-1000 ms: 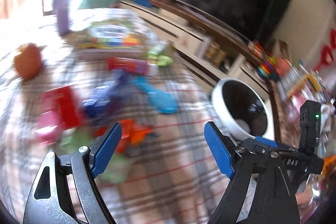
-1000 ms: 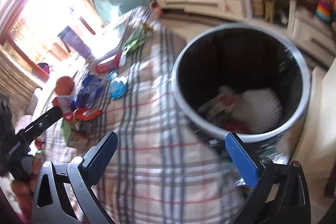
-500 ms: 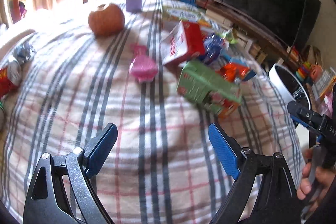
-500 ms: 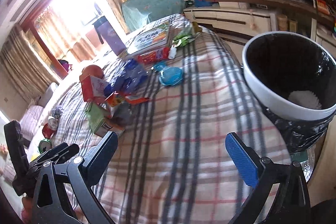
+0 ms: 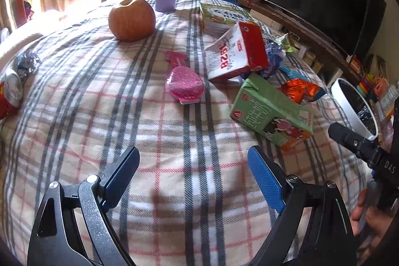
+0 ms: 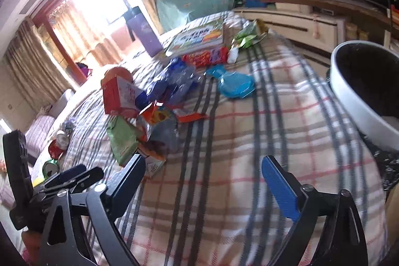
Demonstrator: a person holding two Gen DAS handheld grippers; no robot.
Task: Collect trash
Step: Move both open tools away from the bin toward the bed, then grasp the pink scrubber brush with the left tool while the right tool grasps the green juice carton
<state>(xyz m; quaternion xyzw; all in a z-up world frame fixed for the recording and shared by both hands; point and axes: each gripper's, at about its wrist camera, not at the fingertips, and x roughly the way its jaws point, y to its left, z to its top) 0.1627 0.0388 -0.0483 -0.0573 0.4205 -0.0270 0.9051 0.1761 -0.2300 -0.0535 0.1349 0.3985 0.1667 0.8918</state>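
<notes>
Presently, left to right on the plaid-covered bench (image 5: 74,101): crumpled foil wrappers (image 5: 15,81); pink glitter blister pack (image 5: 184,84), light, slick; red-and-white milk carton (image 5: 237,51); green drink carton (image 5: 270,114), light, crushable, probably best pinched across its flat sides; orange wrapper (image 5: 300,89), limp. White trash bin (image 5: 354,106) off the right edge. Left gripper (image 5: 193,173): jaws apart, empty. Right gripper (image 6: 203,178): jaws just narrowing, apart, nothing between.
</notes>
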